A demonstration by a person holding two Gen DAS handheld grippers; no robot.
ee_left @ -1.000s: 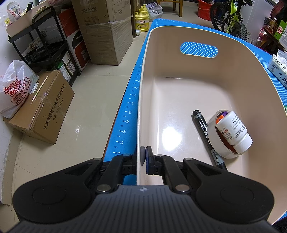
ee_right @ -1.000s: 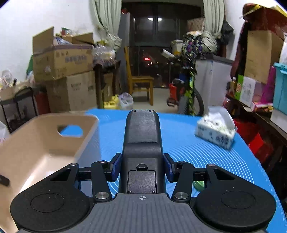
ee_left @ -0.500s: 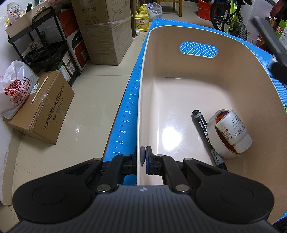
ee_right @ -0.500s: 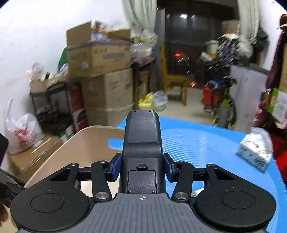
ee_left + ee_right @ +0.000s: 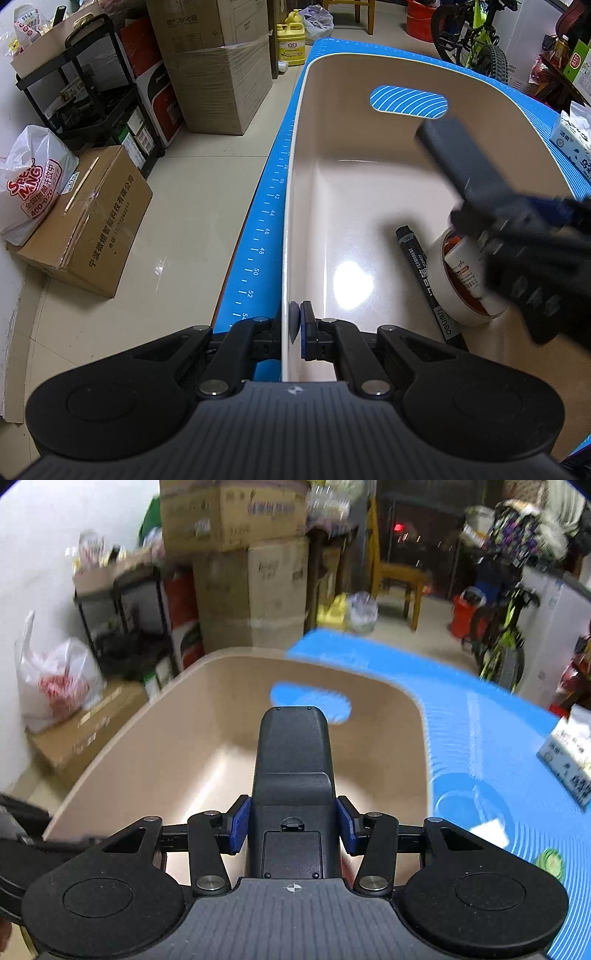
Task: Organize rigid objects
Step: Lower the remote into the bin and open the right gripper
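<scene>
Gripping smooth beige plastic bin [image 5: 291, 206] rim: L tool [image 5: 297, 325].

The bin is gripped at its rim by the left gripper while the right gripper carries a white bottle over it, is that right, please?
Not quite. The left gripper does clamp the rim of the bin, but the right gripper holds a dark remote, not a white bottle, as the right wrist view shows. The white bottle already lies in the bin, inside the tape roll.
</scene>
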